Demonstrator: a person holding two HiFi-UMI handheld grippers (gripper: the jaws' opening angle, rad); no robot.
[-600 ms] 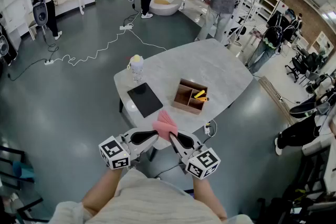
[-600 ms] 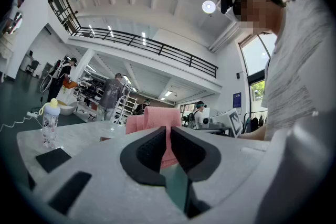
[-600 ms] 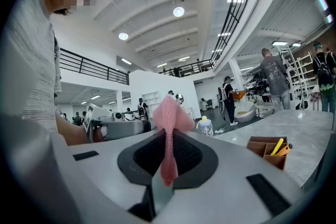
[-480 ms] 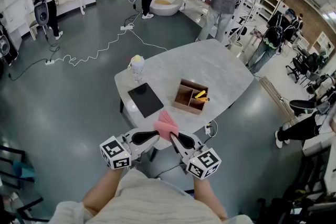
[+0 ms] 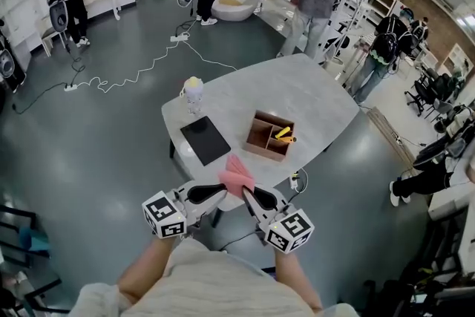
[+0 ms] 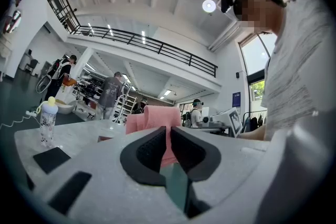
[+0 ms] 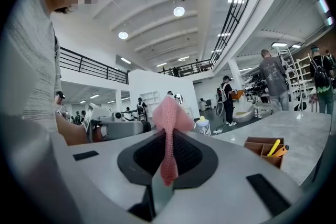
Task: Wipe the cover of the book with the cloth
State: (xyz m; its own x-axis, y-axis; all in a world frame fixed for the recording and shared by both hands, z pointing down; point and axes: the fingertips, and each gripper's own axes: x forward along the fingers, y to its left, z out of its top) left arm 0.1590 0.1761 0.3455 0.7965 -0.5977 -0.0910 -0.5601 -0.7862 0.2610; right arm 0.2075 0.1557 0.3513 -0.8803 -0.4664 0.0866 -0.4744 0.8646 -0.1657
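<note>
A pink cloth (image 5: 237,174) hangs in the air just before the near edge of the table, pinched from both sides. My left gripper (image 5: 222,191) is shut on one edge of the cloth (image 6: 156,122), which stands folded between its dark pads (image 6: 150,148). My right gripper (image 5: 245,194) is shut on the other edge, where the cloth (image 7: 169,122) rises as a thin fold above the jaws. The black book (image 5: 205,140) lies flat on the grey table (image 5: 312,96), to the left beyond the grippers and untouched. The book (image 6: 50,159) also shows low in the left gripper view.
A wooden compartment box (image 5: 269,136) with a yellow and an orange item stands right of the book. A small white bottle (image 5: 193,94) stands at the table's far left edge. Several people work at shelves and benches further off. A white cable (image 5: 141,69) trails on the floor.
</note>
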